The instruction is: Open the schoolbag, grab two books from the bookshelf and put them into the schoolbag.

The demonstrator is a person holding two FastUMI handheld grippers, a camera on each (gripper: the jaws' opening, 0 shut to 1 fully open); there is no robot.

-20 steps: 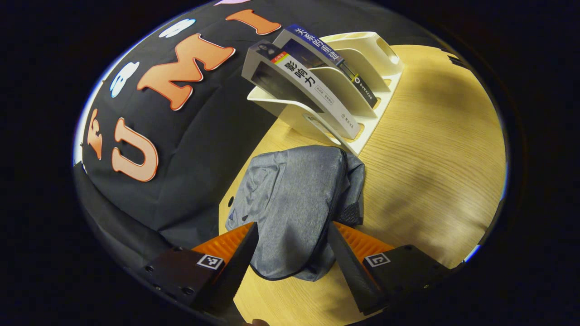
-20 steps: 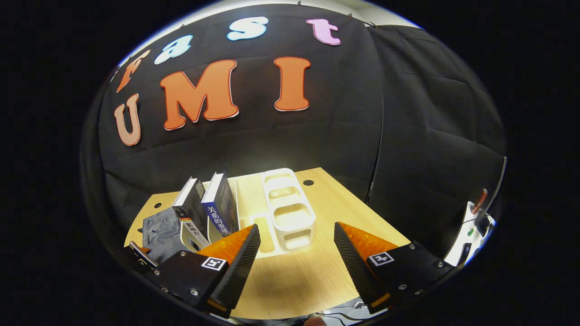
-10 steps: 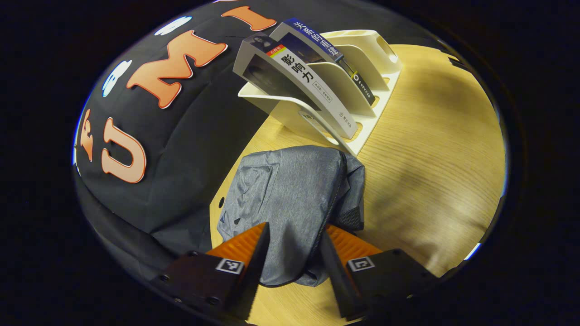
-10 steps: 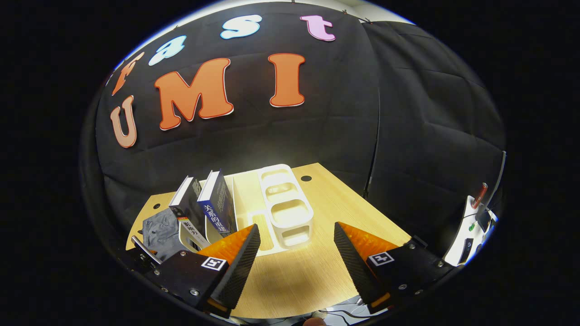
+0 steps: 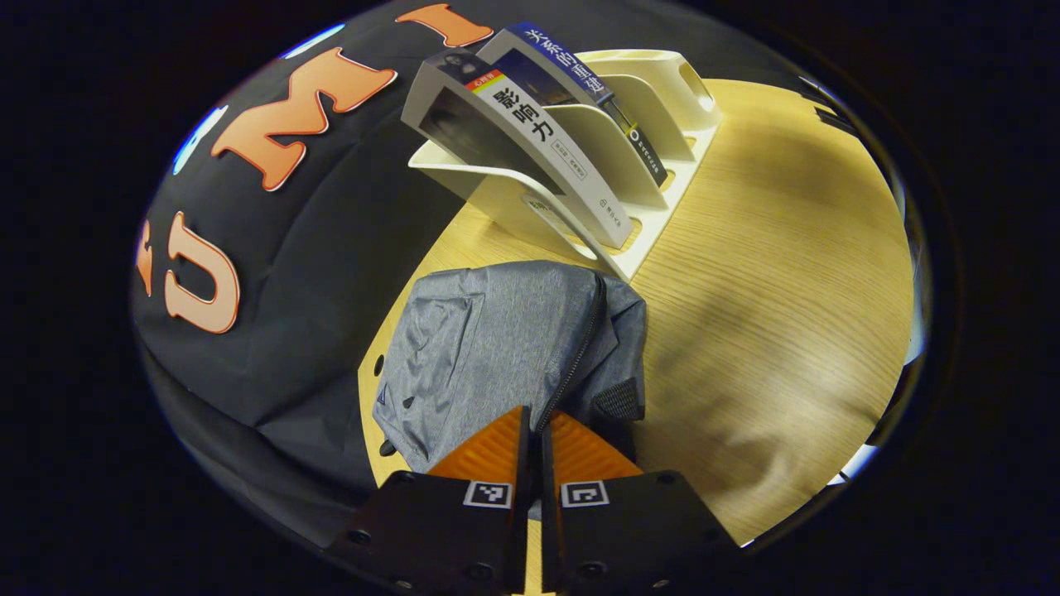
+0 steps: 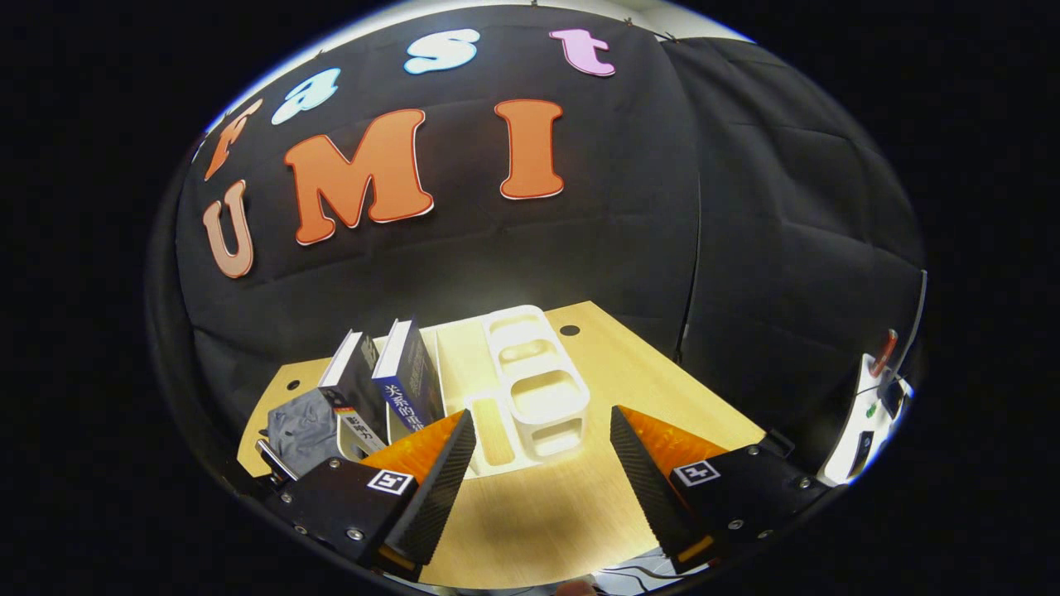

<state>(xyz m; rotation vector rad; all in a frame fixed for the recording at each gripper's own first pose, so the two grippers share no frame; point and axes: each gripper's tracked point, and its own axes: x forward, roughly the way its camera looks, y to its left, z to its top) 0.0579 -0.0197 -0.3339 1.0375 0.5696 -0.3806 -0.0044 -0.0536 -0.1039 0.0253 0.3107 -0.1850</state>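
Two jaws that stood wide a second ago are now drawn nearly together on the left gripper (image 5: 535, 418), pinched at the near end of the zipper line of the grey schoolbag (image 5: 505, 339); whether the pull tab itself is caught between them I cannot tell, since the tips cover that spot. My reading is that the opening step has begun: the grip is made, the zip is not yet run, and the bag lies closed on the table (image 5: 770, 273) just ahead of the jaws.

Count: one schoolbag; two books leaning in the white bookshelf (image 5: 638, 132) beyond the bag, a grey-spined book (image 5: 546, 157) nearer and a blue-spined book (image 5: 571, 79) behind it.

On the other side, the right gripper (image 6: 542, 430) hangs with jaws wide and empty. Ahead and left of those jaws the same two books and rack stand, with the bag farther left.
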